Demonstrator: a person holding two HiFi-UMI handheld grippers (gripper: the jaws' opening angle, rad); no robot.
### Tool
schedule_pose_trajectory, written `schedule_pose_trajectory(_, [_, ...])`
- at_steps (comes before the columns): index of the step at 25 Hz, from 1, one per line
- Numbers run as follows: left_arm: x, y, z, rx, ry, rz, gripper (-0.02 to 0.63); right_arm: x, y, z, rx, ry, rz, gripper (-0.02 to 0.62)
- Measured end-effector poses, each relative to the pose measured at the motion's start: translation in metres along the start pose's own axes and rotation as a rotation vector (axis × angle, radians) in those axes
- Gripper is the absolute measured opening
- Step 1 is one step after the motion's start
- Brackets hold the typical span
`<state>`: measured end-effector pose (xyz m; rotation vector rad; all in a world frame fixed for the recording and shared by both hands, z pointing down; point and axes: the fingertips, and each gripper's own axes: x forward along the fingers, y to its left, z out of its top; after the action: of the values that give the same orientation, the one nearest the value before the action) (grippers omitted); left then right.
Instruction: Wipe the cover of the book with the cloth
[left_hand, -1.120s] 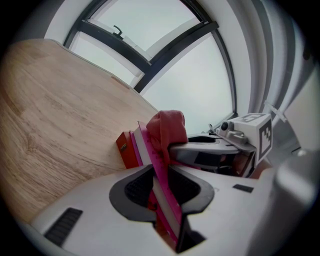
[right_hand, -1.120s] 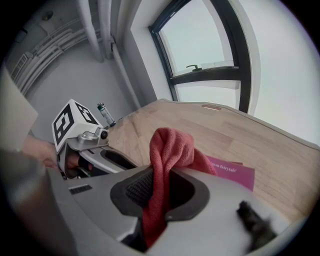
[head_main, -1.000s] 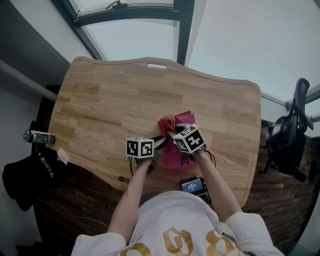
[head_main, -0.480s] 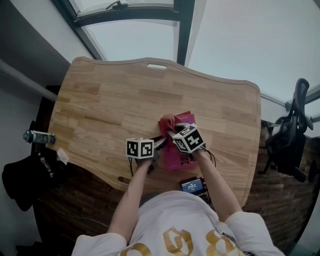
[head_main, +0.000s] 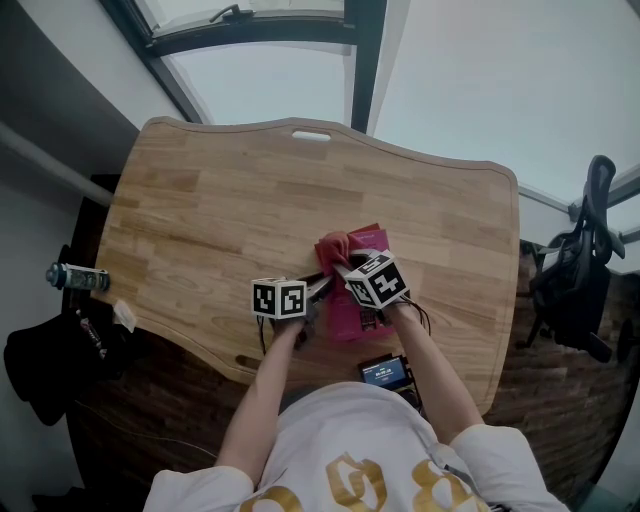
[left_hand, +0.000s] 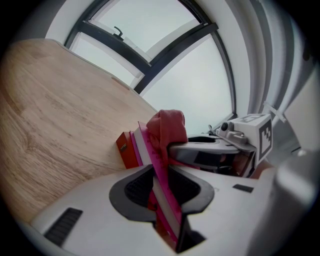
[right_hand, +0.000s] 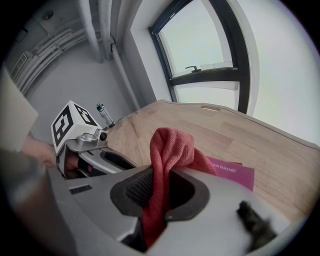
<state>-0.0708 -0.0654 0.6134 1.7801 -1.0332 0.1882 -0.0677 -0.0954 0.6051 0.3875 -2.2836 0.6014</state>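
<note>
A pink book (head_main: 352, 300) lies near the front edge of the wooden table (head_main: 220, 200). My left gripper (head_main: 318, 288) is shut on the book's edge; in the left gripper view the pink book (left_hand: 159, 172) sits clamped between the jaws, with an orange-red spine (left_hand: 127, 149) behind it. My right gripper (head_main: 345, 268) is shut on a red cloth (head_main: 334, 246), which bunches over the book's far end. In the right gripper view the red cloth (right_hand: 167, 152) rises out of the jaws, and the book cover (right_hand: 235, 173) shows behind it.
A small black device with a lit screen (head_main: 385, 372) sits at the table's front edge by the person's chest. A spray can (head_main: 76, 275) and dark clutter (head_main: 50, 360) lie on the floor at left. An office chair (head_main: 580, 270) stands at right.
</note>
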Motion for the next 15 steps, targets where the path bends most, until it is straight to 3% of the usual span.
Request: schedule_pose_trajectory(15, [0.000,0.000,-0.001,-0.007,-0.007,-0.008,0.100,-0.008,0.009,-0.013,0.021,-0.002,-0.003,0.069])
